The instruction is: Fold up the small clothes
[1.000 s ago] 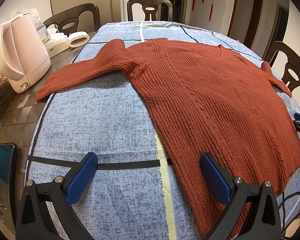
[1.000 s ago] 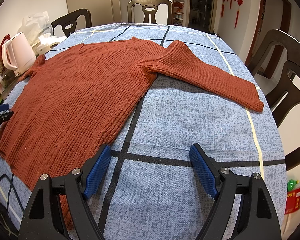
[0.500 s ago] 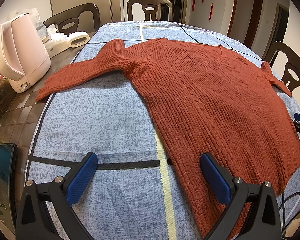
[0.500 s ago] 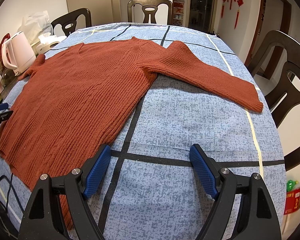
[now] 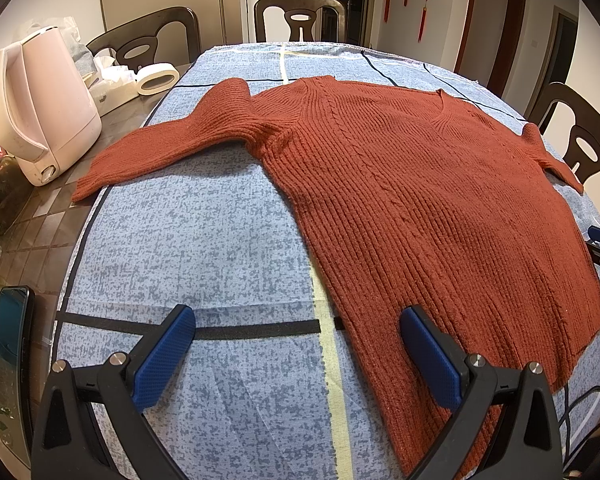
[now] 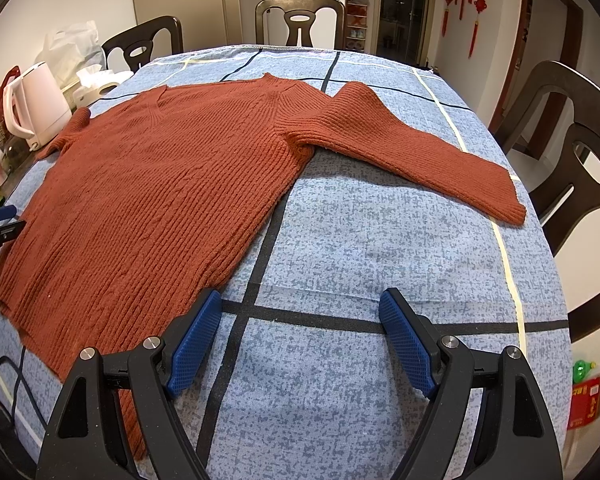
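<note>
Blue mottled cloth (image 5: 204, 232), crossed by black and pale yellow stripes, covers a table ringed by dark wooden chairs. At the far left of the left wrist view a pink kettle (image 5: 40, 104) and a roll of white tape (image 5: 158, 79) stand on the bare tabletop, just off the cloth's edge.

A rust-red knitted sweater (image 5: 420, 208) is spread flat on the cloth, front up, with the V-neck toward the far side and the hem toward the near edge. No fold can be seen in it. The left sleeve (image 5: 172, 144) is stretched outward, and its cuff reaches past the cloth's edge toward the kettle. In the right wrist view the right sleeve (image 6: 412, 148) is likewise laid out straight, its cuff near the right rim of the table.

The left gripper (image 5: 296, 344) is held near the hem's left corner with its jaws spread wide and nothing between them; one blue pad is seen against the knit, though contact cannot be told. The right gripper (image 6: 300, 328) is held at the hem's right corner, jaws equally wide and empty.

The task is judged to be at its very start: the garment has been spread and smoothed, and nothing has yet been gripped. The sleeves remain to be brought inward, then the body doubled over.
</note>
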